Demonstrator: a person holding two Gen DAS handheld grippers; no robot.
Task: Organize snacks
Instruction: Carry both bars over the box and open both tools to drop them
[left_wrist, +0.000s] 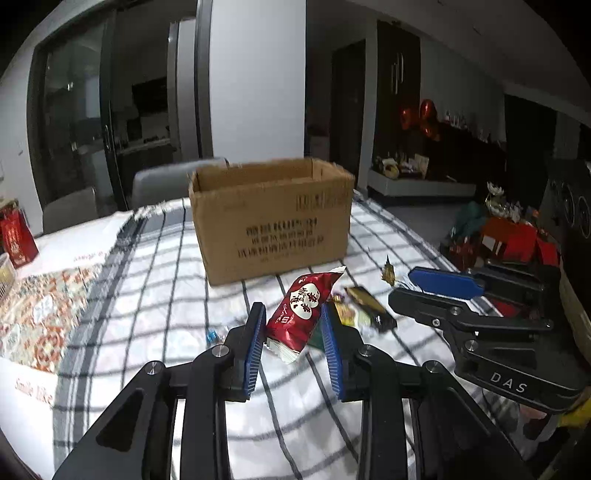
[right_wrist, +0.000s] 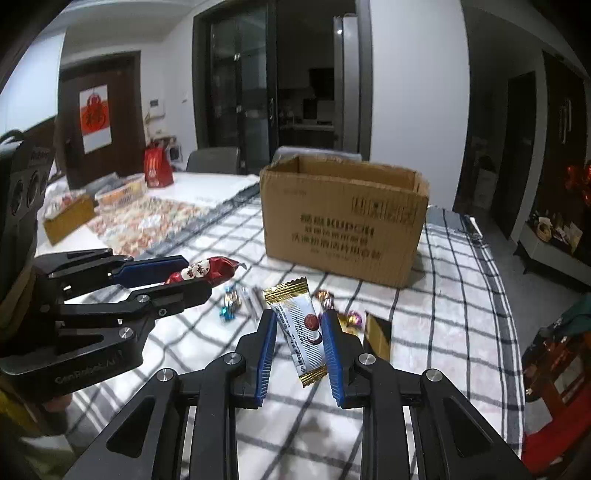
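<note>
Snacks sat in both tongs at once. The left gripper (left_wrist: 293, 319) pinched a red snack packet (left_wrist: 301, 312) with white hearts printed on it, its blue pads (left_wrist: 256, 345) pressed to the packet's two sides so that the wrapper stood tilted above the cloth. The right gripper (right_wrist: 299, 334) pinched a white and gold snack bar (right_wrist: 301, 330) in the same way, the bar tilted, with its crimped gold ends sticking out above and below the pads (right_wrist: 266, 354).

Just beyond the right gripper, loose wrapped candies (right_wrist: 231, 304) lay scattered on the checked tablecloth (right_wrist: 454, 295), some blue, some gold and purple, and a dark gold-edged packet (right_wrist: 378, 332) lay to its right. From the left wrist camera a dark bar wrapper (left_wrist: 371, 308) lay beside the red packet.

Farther back on the cloth stood an open cardboard box (left_wrist: 273, 218), upright, with dark printed lettering on its side and well apart from both held snacks. Past the box, a patterned cloth (right_wrist: 147, 225) covered the far part of the table, with a red gift bag (right_wrist: 158, 166) and a small basket (right_wrist: 122, 192) on it.
</note>
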